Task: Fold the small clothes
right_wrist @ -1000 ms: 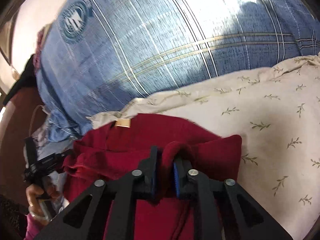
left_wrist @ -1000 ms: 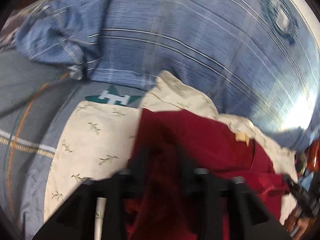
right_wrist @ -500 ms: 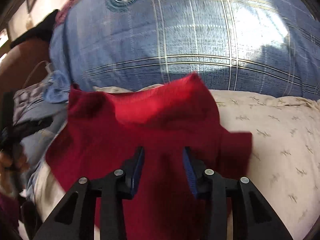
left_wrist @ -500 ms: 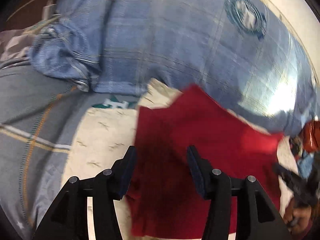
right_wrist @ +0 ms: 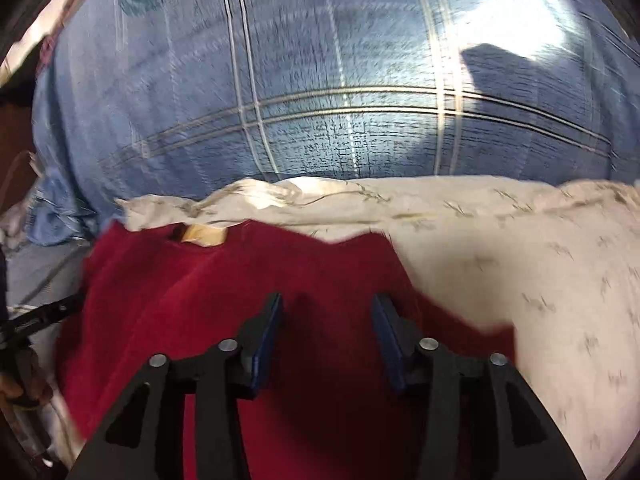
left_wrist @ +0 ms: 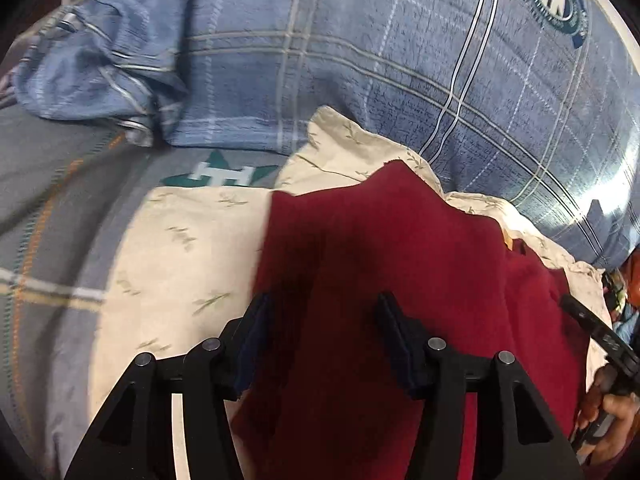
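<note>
Jaws just opened, both grippers (left_wrist: 320, 312) (right_wrist: 327, 312) over red garment (left_wrist: 384, 264) on cream cloth (left_wrist: 180, 248).

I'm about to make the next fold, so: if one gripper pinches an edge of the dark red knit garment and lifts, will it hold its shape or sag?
The dark red knit garment would probably sag: it drapes limply over the cream leaf-print cloth. Its fuzzy surface likely grips well. It looks light.

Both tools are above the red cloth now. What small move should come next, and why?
Probably lift both tools clear to check the fold. The left tool and right tool have just been opening and press on nothing; the red garment lies flat on the cream cloth.
</note>
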Available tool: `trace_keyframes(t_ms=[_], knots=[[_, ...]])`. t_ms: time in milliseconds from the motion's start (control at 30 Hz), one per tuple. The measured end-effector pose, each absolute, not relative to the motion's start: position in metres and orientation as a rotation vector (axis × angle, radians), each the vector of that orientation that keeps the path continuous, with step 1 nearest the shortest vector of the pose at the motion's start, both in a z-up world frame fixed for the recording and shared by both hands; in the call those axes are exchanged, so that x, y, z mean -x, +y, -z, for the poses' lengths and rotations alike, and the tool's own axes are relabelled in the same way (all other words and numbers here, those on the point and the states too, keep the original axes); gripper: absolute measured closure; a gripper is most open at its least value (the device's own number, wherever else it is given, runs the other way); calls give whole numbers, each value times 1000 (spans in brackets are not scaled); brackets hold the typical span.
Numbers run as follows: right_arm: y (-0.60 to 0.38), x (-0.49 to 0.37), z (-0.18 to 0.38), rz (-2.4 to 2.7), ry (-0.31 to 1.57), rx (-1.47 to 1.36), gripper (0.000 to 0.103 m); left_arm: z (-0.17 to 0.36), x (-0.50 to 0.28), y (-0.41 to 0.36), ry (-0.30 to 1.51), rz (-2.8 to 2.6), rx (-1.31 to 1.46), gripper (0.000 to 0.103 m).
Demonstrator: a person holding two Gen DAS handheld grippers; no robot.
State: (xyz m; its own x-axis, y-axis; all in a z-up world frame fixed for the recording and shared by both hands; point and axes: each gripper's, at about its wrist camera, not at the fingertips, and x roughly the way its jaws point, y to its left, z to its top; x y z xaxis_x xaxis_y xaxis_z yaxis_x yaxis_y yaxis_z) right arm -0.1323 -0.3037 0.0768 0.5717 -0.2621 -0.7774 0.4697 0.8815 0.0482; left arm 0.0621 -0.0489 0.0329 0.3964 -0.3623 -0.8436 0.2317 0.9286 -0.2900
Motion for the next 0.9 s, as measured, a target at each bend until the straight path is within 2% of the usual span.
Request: trace_keyframes(t_ms=[67,167,233,533,667,733,767,800,867,900], knots=[[-291,160,-88,394,824,-274,42,-46,-48,-33,1077,389,116,49],[-274,201,-95,326,796,-284,38,-61,-21,-11,1053,420,101,46],[-261,217,-93,308,807,-284,38,-65,-4,2,1051,452,99,41],[-230,278,-77,386,791,-283,38,-45,41,22,1126,548,129,41],[-231,277,-66,404,828,-283,39,-36,43,22,1115,555,130,41],[-230,275,-63,402,831,-277,53,-38,41,23,1119,560,146,43],[-230,272,-60,386,832,-280,66,-39,40,23,1120,566,147,43],[-230,271,-58,383,834,-274,72,-38,41,23,1119,569,140,46],[-226,266,-58,396,828,-221,86,-38,45,20,1123,594,111,69],[-225,266,-59,395,828,-207,88,-41,45,20,1127,600,105,76]])
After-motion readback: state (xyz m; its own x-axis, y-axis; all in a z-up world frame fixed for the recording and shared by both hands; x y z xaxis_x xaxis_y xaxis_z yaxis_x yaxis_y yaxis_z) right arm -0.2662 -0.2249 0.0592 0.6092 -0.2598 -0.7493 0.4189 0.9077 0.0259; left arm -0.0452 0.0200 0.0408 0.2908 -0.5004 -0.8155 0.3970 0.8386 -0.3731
